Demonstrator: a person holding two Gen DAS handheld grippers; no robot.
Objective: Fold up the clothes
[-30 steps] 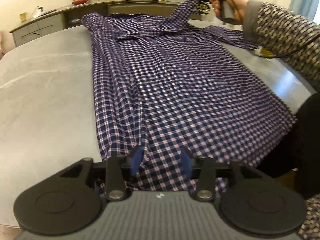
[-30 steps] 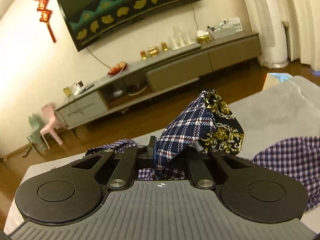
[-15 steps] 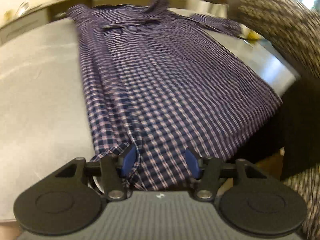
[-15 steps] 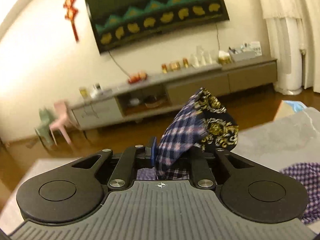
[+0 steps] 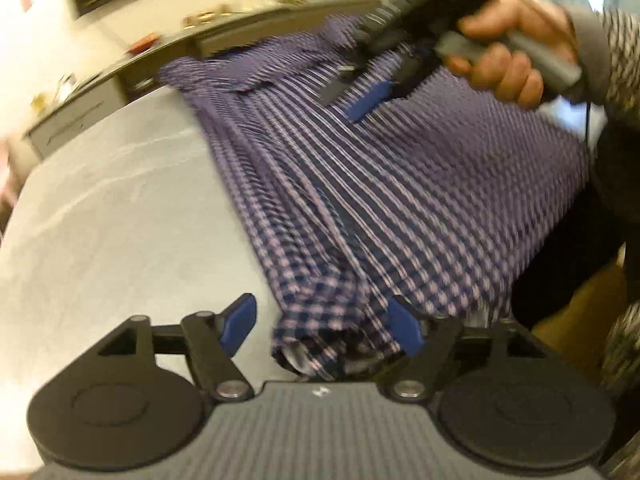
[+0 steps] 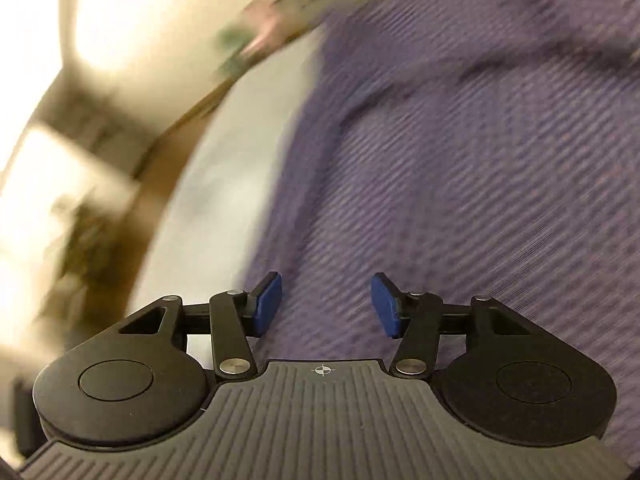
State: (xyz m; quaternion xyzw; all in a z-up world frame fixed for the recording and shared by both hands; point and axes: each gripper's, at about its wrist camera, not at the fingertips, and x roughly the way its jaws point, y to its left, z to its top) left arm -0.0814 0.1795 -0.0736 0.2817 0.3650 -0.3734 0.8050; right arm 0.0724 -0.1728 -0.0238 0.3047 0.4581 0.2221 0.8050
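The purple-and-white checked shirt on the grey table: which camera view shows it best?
The left wrist view: the purple-and-white checked shirt lies lengthwise on the grey table, from hem to far end, its check pattern readable. The right wrist view shows only a motion-blurred purple patch of it.

shirt (image 5: 400, 184) – one, checked | table (image 5: 112, 216) – one, grey | grippers – two: left gripper (image 5: 322, 326), right gripper (image 6: 326, 304) | hand (image 5: 508, 56) – one
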